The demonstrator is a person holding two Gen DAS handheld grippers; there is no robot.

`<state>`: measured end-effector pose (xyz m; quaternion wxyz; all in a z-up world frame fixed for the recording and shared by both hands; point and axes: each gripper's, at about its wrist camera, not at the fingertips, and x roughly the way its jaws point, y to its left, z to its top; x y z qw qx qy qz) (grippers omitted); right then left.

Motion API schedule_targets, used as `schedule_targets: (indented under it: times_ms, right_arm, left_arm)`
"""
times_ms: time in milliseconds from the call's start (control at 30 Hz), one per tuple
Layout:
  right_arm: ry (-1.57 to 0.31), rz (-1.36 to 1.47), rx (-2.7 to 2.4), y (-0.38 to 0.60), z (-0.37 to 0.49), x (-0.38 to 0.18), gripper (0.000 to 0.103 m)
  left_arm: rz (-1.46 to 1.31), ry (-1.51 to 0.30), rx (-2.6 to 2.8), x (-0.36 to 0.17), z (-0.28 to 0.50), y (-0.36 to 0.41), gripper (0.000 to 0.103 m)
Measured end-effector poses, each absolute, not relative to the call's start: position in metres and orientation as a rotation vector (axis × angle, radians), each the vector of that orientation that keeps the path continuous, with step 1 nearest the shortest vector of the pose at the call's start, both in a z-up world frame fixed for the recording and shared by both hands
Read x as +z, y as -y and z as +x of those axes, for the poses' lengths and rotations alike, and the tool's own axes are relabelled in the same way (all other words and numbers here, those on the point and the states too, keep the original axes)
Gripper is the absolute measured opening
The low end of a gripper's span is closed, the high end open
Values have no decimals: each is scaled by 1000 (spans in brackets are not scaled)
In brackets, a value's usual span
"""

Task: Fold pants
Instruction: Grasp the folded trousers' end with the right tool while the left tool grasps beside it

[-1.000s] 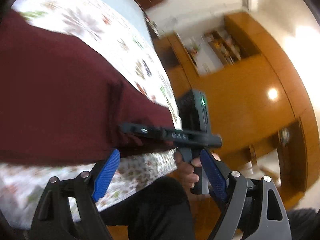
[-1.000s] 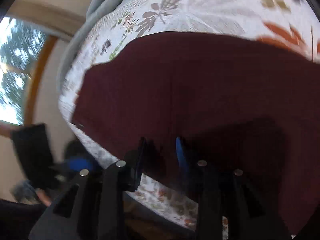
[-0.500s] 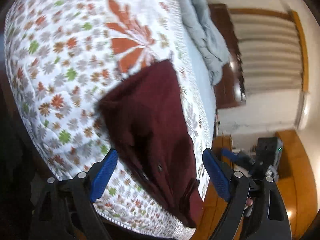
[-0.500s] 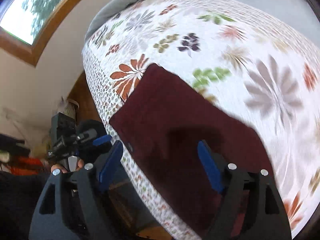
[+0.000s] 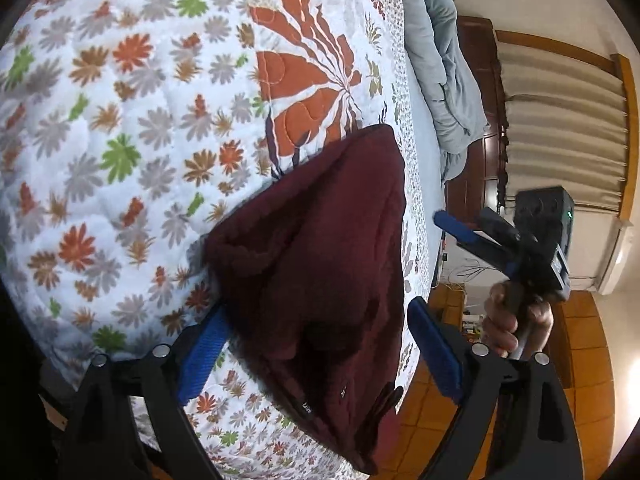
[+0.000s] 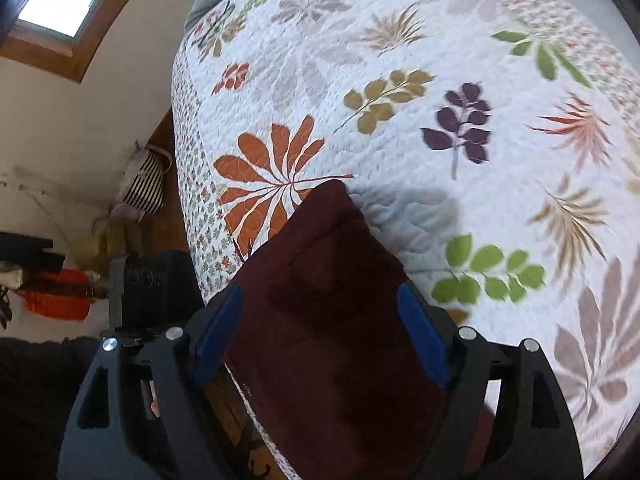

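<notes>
Dark maroon pants (image 5: pixel 320 264) lie folded in a long strip on a floral quilted bed (image 5: pixel 120 120), near its edge. In the left wrist view my left gripper (image 5: pixel 320 352) is open above the pants, holding nothing. My right gripper (image 5: pixel 460 232) shows at the right, held off the bed's edge in a hand, open. In the right wrist view the pants (image 6: pixel 332 320) lie below my open right gripper (image 6: pixel 320 340), blue pads on either side of the strip, apart from the cloth. The quilt (image 6: pixel 440 80) spreads beyond.
A grey blanket (image 5: pixel 444 80) is bunched at the far end of the bed. A dark wooden headboard (image 5: pixel 476 120) and curtain stand beyond. A striped bag (image 6: pixel 146 188) and clutter sit on the floor by the wall. A window (image 6: pixel 60 4) is upper left.
Both grippers have lifted away from the pants and swung to look down on the bed. The right gripper, nearly shut a second ago, has opened. The pants lie released on the quilt.
</notes>
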<state>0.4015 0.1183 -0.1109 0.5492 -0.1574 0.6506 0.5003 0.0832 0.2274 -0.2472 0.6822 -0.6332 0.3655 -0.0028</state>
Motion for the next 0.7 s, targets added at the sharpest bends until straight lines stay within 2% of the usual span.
schedule_targets:
  times_ms: [600,633,667,700]
  right_arm:
    - [-1720,-598,1374,-191,407,-201,86]
    - [-1719,-603,1377,-193,406,-202,80]
    - [-1718,-603,1378,-193,406,-202,70]
    - [-1729,-585,1392,-193,406,-199,46]
  left_arm:
    - [-1384,-840,-1,-245,96,-221,89]
    - [-1389,-833,-8,-245,96,-222,88]
    - [-1391,-831,-10,-245,98,-223,86]
    - [-1384,-842,3,-246,96,-223,64]
